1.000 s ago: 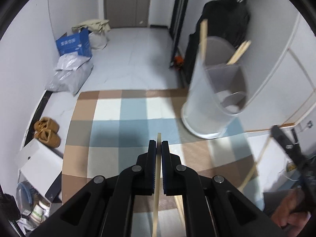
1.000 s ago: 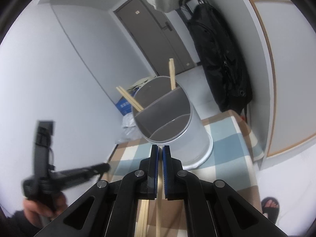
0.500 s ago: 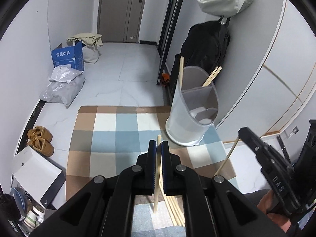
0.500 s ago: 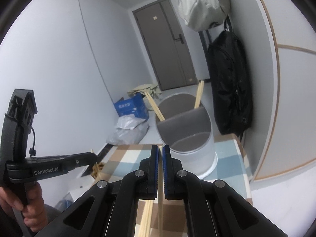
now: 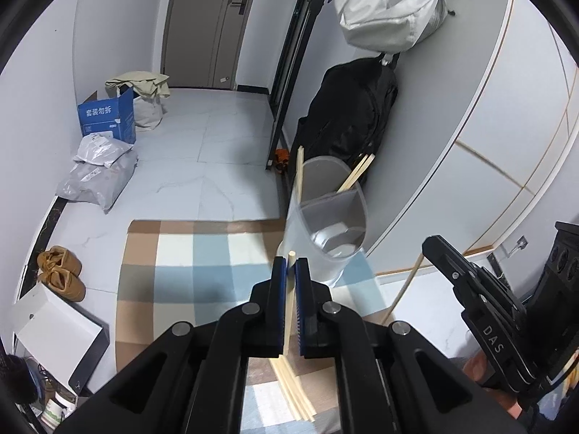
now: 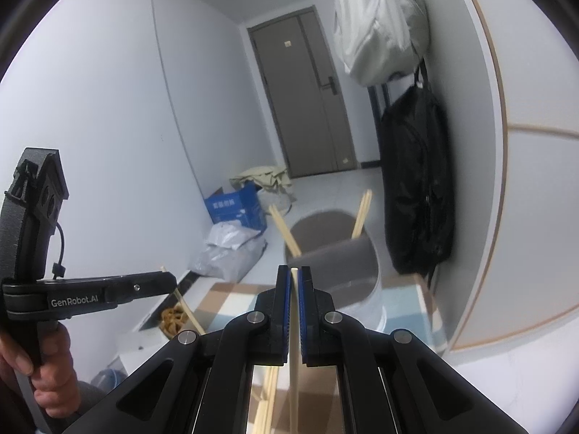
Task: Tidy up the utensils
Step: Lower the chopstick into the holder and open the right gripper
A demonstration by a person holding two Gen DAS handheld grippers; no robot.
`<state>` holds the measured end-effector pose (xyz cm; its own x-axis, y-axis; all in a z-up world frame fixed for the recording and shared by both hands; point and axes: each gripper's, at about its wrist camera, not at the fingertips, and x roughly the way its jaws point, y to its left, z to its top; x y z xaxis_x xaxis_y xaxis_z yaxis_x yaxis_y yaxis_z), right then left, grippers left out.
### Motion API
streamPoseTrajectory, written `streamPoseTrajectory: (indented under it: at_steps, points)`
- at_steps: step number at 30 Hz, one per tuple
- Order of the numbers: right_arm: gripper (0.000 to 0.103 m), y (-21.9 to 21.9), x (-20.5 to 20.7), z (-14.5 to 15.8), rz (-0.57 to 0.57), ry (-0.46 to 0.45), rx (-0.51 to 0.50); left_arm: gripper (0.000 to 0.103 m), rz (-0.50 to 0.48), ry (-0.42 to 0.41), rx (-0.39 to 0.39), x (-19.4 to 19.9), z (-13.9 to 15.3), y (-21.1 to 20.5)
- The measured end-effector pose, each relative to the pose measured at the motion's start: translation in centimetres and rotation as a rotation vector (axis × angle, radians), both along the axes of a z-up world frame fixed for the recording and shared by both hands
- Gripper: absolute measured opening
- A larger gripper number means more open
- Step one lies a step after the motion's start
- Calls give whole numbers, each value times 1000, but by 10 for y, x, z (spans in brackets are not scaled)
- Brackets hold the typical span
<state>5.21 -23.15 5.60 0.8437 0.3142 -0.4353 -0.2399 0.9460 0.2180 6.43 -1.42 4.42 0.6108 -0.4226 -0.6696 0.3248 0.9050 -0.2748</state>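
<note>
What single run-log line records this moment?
left tongs: shut on chopstick | right tongs: shut on chopstick | holder: on mat, chopsticks inside

Both tongs (image 5: 288, 266) (image 6: 295, 275) and their chopsticks (image 5: 288, 311) (image 6: 294, 325) higher, farther from the holder (image 5: 325, 224).

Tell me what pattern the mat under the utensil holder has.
The mat is checked in tan, light blue and white squares, clearest in the left wrist view.
</note>
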Motion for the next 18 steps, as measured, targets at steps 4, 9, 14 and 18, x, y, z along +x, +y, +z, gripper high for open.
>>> streamPoseTrajectory:
  at_steps: [4,9,14,18]
  points:
    - [3,-4,15,27,13,-42,-21,1,-11,-16,-41,10,22,-4]
    - [3,-13,44,61,21,-83,-16,1,-22,-48,-90,33,58,-13]
    - [3,-19,80,92,39,-140,-22,1,-21,-90,-116,56,85,-23]
    - [3,-21,108,107,49,-181,-26,1,-22,-114,-132,72,95,-29]
